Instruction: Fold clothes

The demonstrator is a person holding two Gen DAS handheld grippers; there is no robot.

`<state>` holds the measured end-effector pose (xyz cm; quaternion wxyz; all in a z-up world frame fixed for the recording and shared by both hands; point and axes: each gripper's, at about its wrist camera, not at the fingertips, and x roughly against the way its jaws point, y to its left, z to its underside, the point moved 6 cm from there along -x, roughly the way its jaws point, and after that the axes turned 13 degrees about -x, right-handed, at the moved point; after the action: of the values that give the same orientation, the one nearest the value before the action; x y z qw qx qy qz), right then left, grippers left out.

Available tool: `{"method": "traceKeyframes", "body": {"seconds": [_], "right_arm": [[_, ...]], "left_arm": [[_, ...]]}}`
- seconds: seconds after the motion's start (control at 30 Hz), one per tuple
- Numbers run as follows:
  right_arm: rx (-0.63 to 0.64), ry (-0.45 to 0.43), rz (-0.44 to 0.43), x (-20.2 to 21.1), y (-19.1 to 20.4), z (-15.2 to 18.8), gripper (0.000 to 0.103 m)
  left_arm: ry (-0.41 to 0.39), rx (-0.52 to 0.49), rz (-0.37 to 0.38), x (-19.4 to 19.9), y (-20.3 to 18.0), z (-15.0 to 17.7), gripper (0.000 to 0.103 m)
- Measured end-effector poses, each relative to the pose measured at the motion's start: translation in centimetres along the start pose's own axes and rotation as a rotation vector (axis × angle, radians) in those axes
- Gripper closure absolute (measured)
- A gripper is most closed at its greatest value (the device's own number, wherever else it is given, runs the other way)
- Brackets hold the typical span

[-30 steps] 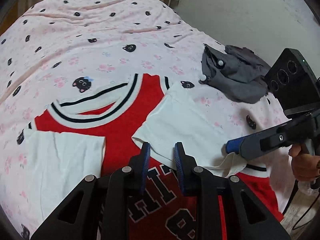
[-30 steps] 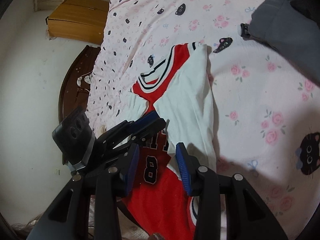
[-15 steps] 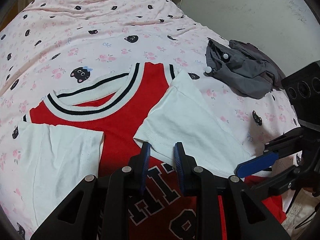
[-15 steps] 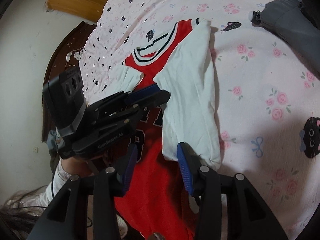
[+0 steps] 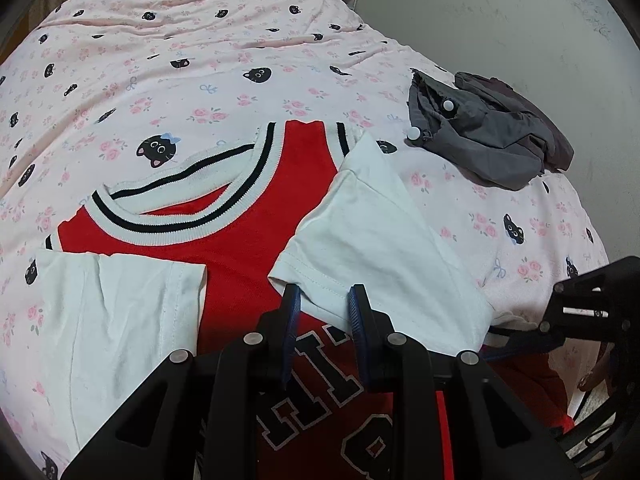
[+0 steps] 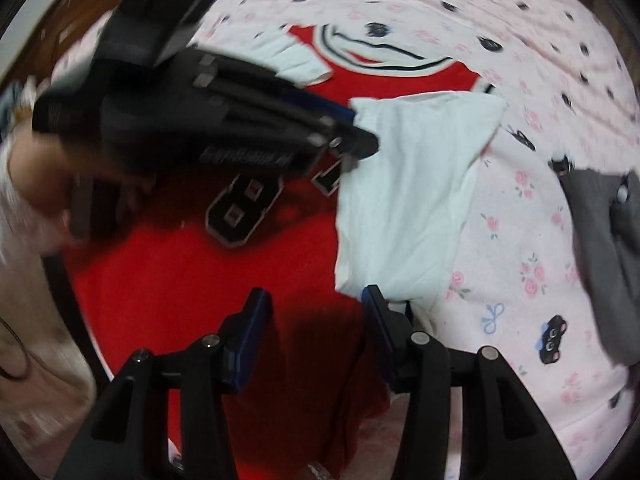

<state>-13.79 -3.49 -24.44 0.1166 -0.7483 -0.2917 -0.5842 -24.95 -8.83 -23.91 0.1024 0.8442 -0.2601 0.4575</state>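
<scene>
We see a red jersey (image 5: 256, 248) spread face-up on the bed (image 5: 200, 60), both white sleeves turned in over the chest, so the sides already lie partway folded. The right sleeve (image 5: 372, 240) slants in across the lettering, its hem just ahead of our left gripper (image 5: 323, 300), whose blue fingers (image 5: 292, 312) stand a little apart and hold nothing; the hem lies across the gap, a placement that would suit a pinch or follow a release, and we cannot tell which. The left sleeve (image 5: 116, 312) lies flat to that gripper's left. Our right gripper (image 6: 316, 308), spread wide and empty, hovers low over the jersey's red lower body, one finger at the sleeve's bottom corner. The left tool reaches in from the far left of the right wrist view, tilted down toward the sleeve. A grey garment (image 5: 484, 140) sits crumpled well off to the right, apart from the jersey.
</scene>
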Motion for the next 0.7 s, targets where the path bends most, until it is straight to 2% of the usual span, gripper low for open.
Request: {"method": "traceKeyframes", "body": {"seconds": [0.13,0.33,0.53,0.7], "right_arm": [[0.055,0.018,0.032,0.1,0.8,0.9,0.052],[0.05,-0.036,-0.004,2.9,0.3,-0.2,0.053],[-0.013,-0.136,-0.084,5.6,-1.0,-2.5,0.053],[-0.027,-0.105,-0.125,3.2,0.0,-3.3,0.053]], "left_arm": [[-0.003,0.006,0.001,0.2,0.0,0.0,0.08],[-0.035,0.018,0.011,1.6,-0.2,-0.6,0.08],[-0.05,0.005,0.014,2.0,-0.3,-2.0,0.08],[-0.016,-0.014,0.028,0.9,-1.0,-2.1,0.08]]}}
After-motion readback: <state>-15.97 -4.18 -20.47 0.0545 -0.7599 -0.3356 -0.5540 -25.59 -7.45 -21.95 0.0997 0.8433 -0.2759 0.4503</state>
